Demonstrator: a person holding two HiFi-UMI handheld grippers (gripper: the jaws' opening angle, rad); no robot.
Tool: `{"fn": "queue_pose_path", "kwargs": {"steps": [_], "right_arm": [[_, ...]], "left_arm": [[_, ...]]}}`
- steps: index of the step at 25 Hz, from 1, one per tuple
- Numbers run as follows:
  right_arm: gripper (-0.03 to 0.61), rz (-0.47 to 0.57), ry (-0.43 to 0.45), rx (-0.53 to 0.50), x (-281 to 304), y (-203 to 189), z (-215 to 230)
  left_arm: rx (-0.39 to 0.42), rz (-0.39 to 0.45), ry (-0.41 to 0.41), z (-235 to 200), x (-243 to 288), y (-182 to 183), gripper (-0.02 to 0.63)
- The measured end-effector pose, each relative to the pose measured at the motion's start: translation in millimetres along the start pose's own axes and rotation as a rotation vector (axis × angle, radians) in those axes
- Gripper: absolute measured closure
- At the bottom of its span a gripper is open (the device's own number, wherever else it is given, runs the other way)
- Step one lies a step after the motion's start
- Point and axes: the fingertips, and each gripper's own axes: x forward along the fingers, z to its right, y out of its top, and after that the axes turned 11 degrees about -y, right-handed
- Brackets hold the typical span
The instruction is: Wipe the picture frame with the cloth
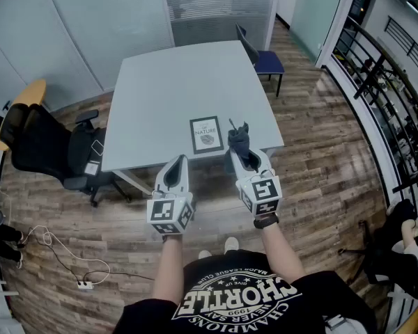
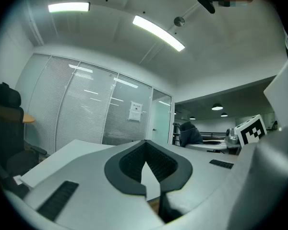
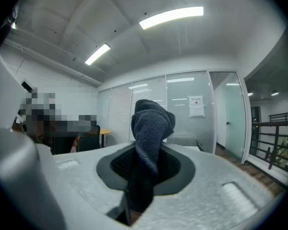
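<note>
The picture frame [image 1: 206,134], dark-edged with a white print, lies flat near the front edge of the grey table [image 1: 174,82]. A dark grey cloth [image 1: 238,139] sticks up from my right gripper [image 1: 241,152], which is shut on it just right of the frame, over the table's front edge. In the right gripper view the cloth [image 3: 150,143] stands bunched between the jaws. Held in front of the table and below-left of the frame, my left gripper [image 1: 175,167] has its jaws together with nothing in them; the left gripper view shows its tips [image 2: 145,164] meeting.
A black office chair [image 1: 52,152] stands at the table's left. A blue chair [image 1: 263,60] sits at the far right corner. A railing [image 1: 383,96] runs along the right. Cables and a power strip [image 1: 83,282] lie on the wooden floor at left.
</note>
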Motion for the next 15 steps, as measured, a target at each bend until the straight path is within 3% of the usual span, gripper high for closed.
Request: {"fn": "queue_pose_path", "kwargs": {"steps": [5, 15], "right_arm": [[0.506, -0.048, -0.046, 0.085, 1, -12, 31], [0.505, -0.102, -0.02, 0.13, -21, -40, 53]], "left_arm": [[-0.002, -0.013, 0.011, 13, 8, -6, 0.609], [0.007, -0.055, -0.015, 53, 25, -26, 0.609]]}}
